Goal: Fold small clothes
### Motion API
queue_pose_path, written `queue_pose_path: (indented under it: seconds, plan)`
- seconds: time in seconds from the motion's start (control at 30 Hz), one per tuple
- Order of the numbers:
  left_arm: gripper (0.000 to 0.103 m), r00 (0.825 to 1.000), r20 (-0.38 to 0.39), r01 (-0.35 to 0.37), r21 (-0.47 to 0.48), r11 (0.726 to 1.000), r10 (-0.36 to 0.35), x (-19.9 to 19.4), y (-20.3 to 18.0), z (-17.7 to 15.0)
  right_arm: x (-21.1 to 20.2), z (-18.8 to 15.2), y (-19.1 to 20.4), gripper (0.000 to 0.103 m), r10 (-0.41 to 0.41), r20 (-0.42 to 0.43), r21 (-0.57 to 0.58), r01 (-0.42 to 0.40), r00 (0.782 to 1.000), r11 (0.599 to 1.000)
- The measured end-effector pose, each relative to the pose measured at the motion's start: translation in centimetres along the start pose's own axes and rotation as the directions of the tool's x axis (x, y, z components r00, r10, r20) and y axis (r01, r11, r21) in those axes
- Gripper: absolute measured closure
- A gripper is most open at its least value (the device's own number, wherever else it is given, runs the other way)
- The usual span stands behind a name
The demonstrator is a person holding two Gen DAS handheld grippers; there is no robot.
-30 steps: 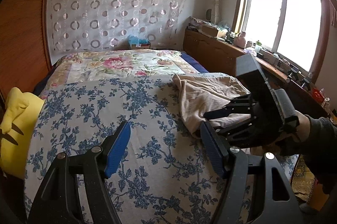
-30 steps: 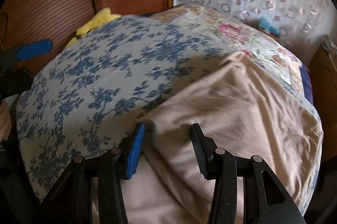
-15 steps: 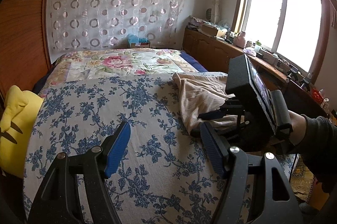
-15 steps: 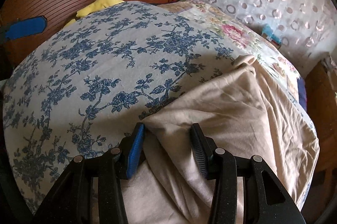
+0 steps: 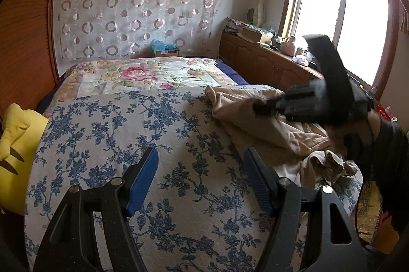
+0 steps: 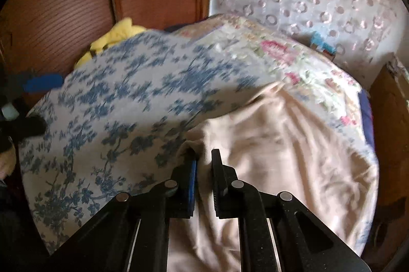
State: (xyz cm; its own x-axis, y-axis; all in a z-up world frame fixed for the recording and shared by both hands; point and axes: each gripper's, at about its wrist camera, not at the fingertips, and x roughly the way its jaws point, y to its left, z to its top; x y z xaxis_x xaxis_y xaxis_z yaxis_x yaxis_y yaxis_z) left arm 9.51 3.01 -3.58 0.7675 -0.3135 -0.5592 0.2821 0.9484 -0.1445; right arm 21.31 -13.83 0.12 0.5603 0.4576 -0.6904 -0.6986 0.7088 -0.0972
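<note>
A beige garment [image 5: 258,118] lies crumpled on the right side of the bed, over the blue-flowered cover [image 5: 143,134]. My right gripper [image 6: 204,169] is shut on an edge of this beige garment [image 6: 276,144] and lifts it a little; it also shows blurred in the left wrist view [image 5: 263,108]. My left gripper [image 5: 200,177] is open and empty, above the flowered cover, left of the garment. Its blue pad shows at the left edge of the right wrist view [image 6: 43,82].
A yellow plush toy [image 5: 15,141] lies at the bed's left edge by the wooden wardrobe [image 5: 23,42]. A pink-flowered quilt [image 5: 143,74] covers the far half of the bed. A cluttered wooden cabinet [image 5: 268,62] runs under the window at right.
My right gripper has closed on the beige garment's edge and is moving with it, blurring both views. My left gripper has stayed open in about the same place.
</note>
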Motion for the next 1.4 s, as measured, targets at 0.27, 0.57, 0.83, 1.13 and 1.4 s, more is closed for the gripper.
queue_pose_path:
  seconds: [0.27, 0.57, 0.83, 1.13, 1.4]
  plan:
    - [0.033, 1.0, -0.014, 0.025, 0.01, 1.0, -0.025, 0.6, -0.7, -0.1, -3.1, 0.5, -6.7, 0.092, -0.157, 0.043, 0.085, 0.153, 0.987, 0.985]
    - [0.033, 0.999, -0.031, 0.044, 0.021, 0.999, -0.043, 0.9, -1.3, -0.3, -2.2, -0.4, -13.0, 0.093, -0.28, 0.004, 0.268, 0.269, 0.96, 0.925]
    - [0.033, 0.997, -0.045, 0.058, 0.022, 0.998, -0.057, 1.4, -1.8, -0.5, 0.6, 0.0, -12.6, 0.073, -0.472, -0.095, 0.33, 0.475, 0.876, 0.816]
    - [0.033, 0.994, -0.064, 0.09, 0.046, 0.995, -0.087, 1.7, -3.5, -0.8, -4.5, -4.1, -8.7, 0.065, -0.358, -0.058, 0.319, 0.357, 0.932, 0.878]
    - [0.033, 0.988, -0.102, 0.126, 0.081, 0.989, -0.118, 2.6, -5.8, -1.3, -12.1, -10.9, -4.5, 0.065, -0.293, -0.031, 0.298, 0.289, 0.956, 0.91]
